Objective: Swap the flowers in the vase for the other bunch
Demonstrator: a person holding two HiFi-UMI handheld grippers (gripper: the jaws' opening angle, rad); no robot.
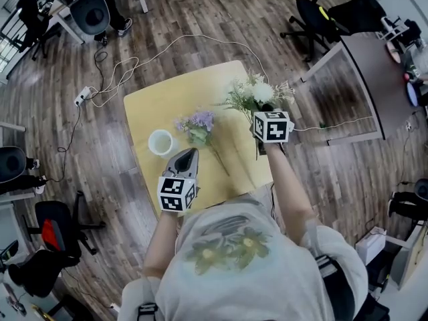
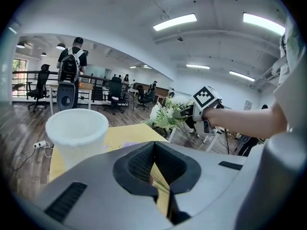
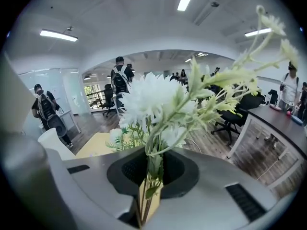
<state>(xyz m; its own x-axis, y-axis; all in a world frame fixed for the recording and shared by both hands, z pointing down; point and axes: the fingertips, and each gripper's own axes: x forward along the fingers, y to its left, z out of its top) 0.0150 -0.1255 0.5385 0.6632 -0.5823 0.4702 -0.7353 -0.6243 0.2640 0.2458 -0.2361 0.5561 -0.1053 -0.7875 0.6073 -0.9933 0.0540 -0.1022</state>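
Observation:
A white-and-green flower bunch (image 1: 257, 93) hangs above the yellow table's (image 1: 150, 105) right side, and my right gripper (image 1: 263, 108) is shut on its stems. In the right gripper view the stems (image 3: 149, 183) run between the pads and the white blooms (image 3: 151, 99) fill the middle. A purple bunch (image 1: 198, 125) lies flat on the table beside the empty white vase (image 1: 161, 142). My left gripper (image 1: 190, 154) hovers just in front of both, shut with nothing in it. In the left gripper view its jaws (image 2: 154, 150) meet, with the vase (image 2: 76, 131) at the left and the right gripper (image 2: 204, 102) beyond.
Office chairs (image 1: 90, 13) and a desk (image 1: 371, 79) ring the table on the wooden floor. A white cable (image 1: 134, 62) and power strip (image 1: 83, 95) lie to the table's far left. People stand in the background of both gripper views.

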